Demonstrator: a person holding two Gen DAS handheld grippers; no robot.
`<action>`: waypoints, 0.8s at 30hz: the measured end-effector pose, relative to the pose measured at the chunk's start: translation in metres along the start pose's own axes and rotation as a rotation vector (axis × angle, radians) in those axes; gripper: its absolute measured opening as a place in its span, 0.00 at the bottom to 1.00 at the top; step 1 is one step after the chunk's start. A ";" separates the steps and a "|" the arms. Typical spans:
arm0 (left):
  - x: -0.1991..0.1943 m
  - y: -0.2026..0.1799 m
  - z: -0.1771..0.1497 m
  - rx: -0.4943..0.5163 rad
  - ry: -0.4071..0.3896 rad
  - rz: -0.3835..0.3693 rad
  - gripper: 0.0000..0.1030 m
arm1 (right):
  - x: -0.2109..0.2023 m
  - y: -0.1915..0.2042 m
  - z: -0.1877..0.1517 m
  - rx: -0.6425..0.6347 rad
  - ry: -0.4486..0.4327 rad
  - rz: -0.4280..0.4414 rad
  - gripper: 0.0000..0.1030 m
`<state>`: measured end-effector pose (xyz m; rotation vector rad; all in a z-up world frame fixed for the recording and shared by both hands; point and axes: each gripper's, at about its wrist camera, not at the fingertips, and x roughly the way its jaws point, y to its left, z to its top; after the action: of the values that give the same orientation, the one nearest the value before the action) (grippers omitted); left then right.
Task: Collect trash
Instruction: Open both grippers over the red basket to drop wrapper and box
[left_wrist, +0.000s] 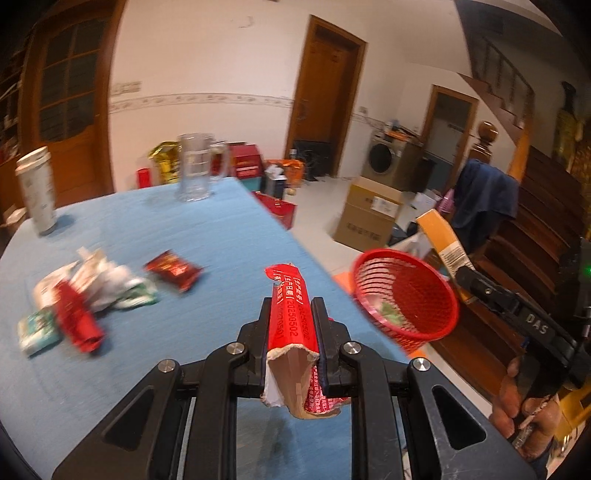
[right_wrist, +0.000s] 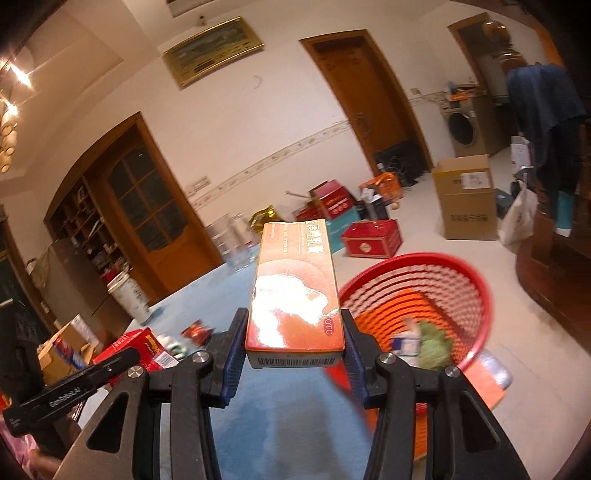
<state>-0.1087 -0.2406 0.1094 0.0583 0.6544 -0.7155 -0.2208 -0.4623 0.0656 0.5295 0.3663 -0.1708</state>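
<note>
our left gripper (left_wrist: 291, 317) is clamped on a torn red wrapper (left_wrist: 291, 314) standing between its fingers at frame centre. our right gripper (right_wrist: 293, 332) pinches an orange box (right_wrist: 295, 291) between its pads, the red basket (right_wrist: 461, 273) at lower right.

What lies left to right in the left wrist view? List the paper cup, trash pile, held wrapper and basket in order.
White paper cup → blurred pile of crumpled wrappers on the blue tablecloth → torn red paper wrapper clamped in the left gripper → red plastic mesh basket.
</note>
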 end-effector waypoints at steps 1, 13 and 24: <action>0.004 -0.008 0.004 0.006 0.004 -0.015 0.17 | -0.002 -0.005 0.003 0.004 -0.003 -0.012 0.50; 0.071 -0.089 0.037 0.062 0.092 -0.140 0.17 | -0.002 -0.055 0.026 0.035 0.033 -0.104 0.50; 0.160 -0.117 0.038 0.071 0.188 -0.130 0.19 | 0.051 -0.109 0.031 0.126 0.144 -0.134 0.51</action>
<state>-0.0709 -0.4344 0.0674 0.1506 0.8182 -0.8649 -0.1922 -0.5746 0.0209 0.6439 0.5348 -0.2872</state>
